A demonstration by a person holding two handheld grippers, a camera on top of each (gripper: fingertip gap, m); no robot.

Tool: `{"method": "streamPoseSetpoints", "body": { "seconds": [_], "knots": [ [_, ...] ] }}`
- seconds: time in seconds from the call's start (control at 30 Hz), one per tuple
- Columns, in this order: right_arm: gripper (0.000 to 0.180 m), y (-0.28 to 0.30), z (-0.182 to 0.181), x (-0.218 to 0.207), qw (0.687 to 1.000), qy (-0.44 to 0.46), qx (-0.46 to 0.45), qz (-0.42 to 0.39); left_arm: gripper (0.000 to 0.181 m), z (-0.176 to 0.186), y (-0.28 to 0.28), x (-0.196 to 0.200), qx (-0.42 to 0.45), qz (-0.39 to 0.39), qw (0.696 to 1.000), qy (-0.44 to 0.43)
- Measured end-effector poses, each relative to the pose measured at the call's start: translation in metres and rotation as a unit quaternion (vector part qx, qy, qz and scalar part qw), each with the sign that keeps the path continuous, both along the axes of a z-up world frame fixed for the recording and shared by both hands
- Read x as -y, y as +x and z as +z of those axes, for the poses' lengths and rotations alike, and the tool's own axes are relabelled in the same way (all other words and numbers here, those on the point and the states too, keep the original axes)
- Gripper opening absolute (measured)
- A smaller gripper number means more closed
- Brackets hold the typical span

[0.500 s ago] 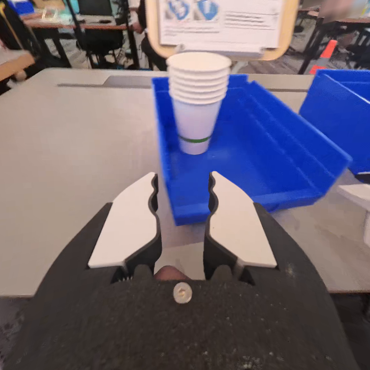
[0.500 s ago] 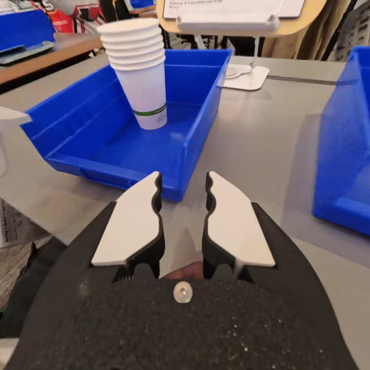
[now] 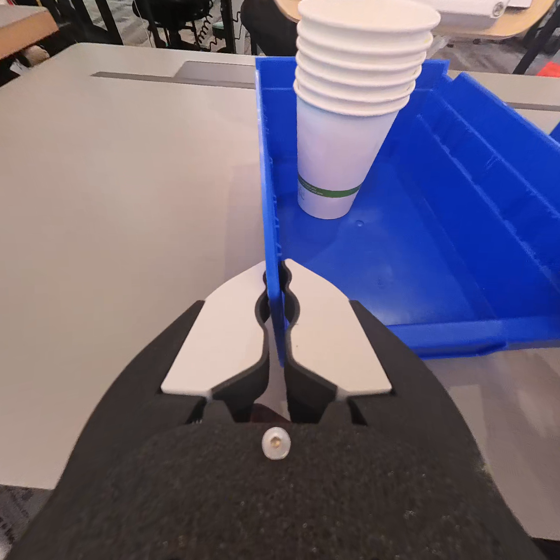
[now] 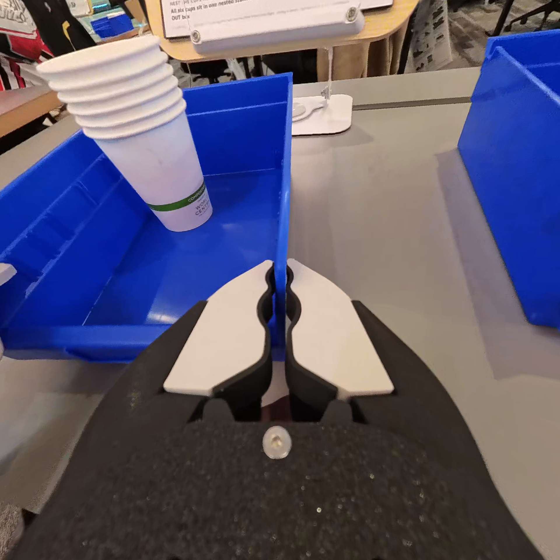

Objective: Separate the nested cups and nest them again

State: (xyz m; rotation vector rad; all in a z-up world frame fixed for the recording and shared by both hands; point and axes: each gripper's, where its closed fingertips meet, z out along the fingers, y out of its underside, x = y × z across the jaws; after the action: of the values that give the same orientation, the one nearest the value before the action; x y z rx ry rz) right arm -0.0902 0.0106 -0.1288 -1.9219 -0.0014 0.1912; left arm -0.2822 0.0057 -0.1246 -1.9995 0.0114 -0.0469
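A stack of several nested white paper cups with a green band stands upright in a blue bin on the grey table. It also shows in the right wrist view, inside the same bin. My left gripper is shut on the bin's left side wall near its front corner. My right gripper is shut on the bin's right side wall near its front corner. The cups are well ahead of both grippers, untouched.
A second blue bin stands to the right on the table. A sign holder with a white base stands behind the first bin. Chairs and other desks are beyond the grey table.
Both grippers moved forward to the blue bin and closed, the left on its left wall, the right on its right wall. The cups stayed in place in the bin.
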Motion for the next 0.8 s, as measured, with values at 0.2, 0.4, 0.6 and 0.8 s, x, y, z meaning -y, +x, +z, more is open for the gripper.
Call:
{"method": "streamPoseSetpoints", "body": {
  "seconds": [0.2, 0.4, 0.6, 0.8],
  "knots": [
    [0.004, -0.061, 0.006, 0.002, 1.000, 0.024, 0.006, 0.000, 0.002, 0.003, -0.058, -0.008, 0.002, -0.002, 1.000, -0.004],
    [0.004, -0.147, 0.019, -0.018, 0.999, 0.038, 0.003, -0.007, 0.002, 0.022, -0.143, -0.032, -0.020, -0.012, 1.000, 0.010],
    [0.004, -0.210, 0.028, -0.052, 0.999, 0.033, 0.002, -0.009, 0.002, 0.033, -0.209, -0.065, -0.026, -0.011, 0.999, 0.018],
    [0.005, -0.233, 0.010, -0.071, 1.000, 0.003, 0.019, 0.005, 0.002, 0.010, -0.235, -0.086, -0.006, -0.011, 1.000, -0.003]
  ]
}}
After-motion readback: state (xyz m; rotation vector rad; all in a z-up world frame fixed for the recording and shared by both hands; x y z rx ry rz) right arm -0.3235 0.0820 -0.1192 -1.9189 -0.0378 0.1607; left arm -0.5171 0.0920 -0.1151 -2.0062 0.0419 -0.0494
